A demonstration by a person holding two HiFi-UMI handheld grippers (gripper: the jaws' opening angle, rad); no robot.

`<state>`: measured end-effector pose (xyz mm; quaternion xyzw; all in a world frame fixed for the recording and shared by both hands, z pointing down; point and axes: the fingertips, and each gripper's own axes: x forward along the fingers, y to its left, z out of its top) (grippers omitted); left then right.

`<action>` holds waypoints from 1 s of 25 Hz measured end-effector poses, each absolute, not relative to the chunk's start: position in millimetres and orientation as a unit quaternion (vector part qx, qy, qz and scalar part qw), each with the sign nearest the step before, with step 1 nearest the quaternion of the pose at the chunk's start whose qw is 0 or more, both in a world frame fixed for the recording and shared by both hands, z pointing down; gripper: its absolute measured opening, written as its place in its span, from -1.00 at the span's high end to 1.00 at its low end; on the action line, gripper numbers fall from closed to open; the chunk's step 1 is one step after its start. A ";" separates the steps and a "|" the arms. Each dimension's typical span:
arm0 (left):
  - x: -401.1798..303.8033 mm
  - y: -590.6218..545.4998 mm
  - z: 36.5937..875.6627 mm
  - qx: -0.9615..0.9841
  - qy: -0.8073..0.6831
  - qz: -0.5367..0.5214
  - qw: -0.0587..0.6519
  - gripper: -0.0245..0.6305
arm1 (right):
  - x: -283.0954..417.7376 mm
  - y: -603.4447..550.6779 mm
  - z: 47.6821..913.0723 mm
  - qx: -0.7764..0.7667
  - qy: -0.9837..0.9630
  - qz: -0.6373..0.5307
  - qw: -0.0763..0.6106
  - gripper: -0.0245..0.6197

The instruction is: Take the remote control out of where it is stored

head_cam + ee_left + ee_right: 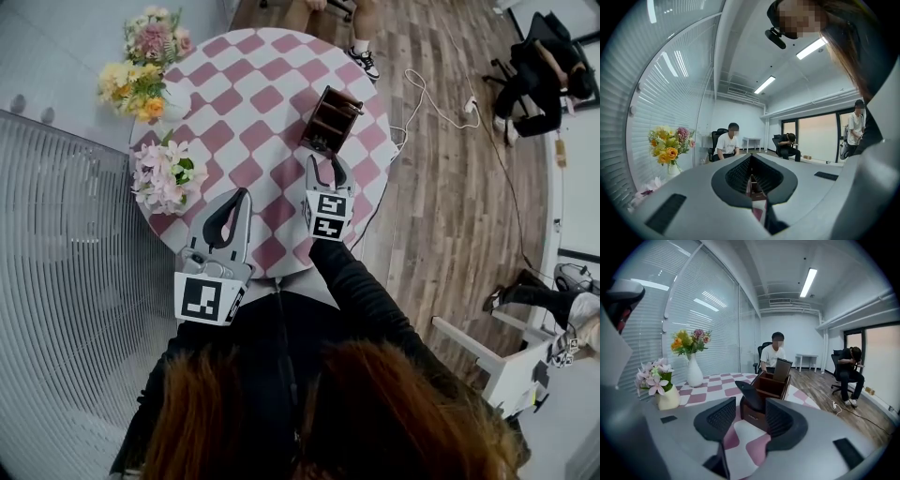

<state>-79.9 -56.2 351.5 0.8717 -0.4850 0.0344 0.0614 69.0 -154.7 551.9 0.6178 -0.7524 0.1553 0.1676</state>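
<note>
The right tool point(749, 411) stands open and empty just short of the wooden holder point(777, 388) on the table point(715, 380), where the remote control point(751, 393) leans out of the nearest compartment; the left tool point(242, 199) is closed on nothing. Probably light, rigid and slick, the remote is best pinched at its exposed upper end. The holder's walls hem it in, while the white flower vase point(694, 372) stands well aside.

The table point(253, 103) wears a cloth of pink and white checks. The storage box point(330, 120) is dark brown. The left gripper point(242, 195) and the right gripper point(325, 164) are grey, with black pads point(721, 417) and black-and-white square markers. One bouquet point(141, 89) is yellow, orange and pink in a white vase point(694, 373); the other flowers point(164, 173) are pale pink in a cream pot point(669, 399).
</note>
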 end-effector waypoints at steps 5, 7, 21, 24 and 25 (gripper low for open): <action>-83.1 -56.4 354.9 0.870 -0.488 0.039 0.063 0.90 | 68.5 -168.9 562.3 0.636 -0.733 0.163 0.177 0.19; -84.5 -57.2 355.2 0.869 -0.490 0.038 0.063 0.90 | 68.1 -174.2 562.7 0.639 -0.730 0.164 0.178 0.15; -88.0 -61.7 361.7 0.869 -0.488 0.044 0.072 0.90 | 72.3 -196.6 572.0 0.653 -0.714 0.179 0.177 0.14; -87.4 -62.2 363.1 0.870 -0.485 0.045 0.072 0.90 | 78.5 -201.6 574.0 0.661 -0.705 0.184 0.177 0.14; -87.3 -62.2 363.4 0.870 -0.485 0.045 0.073 0.90 | 80.2 -202.9 574.7 0.663 -0.704 0.186 0.177 0.14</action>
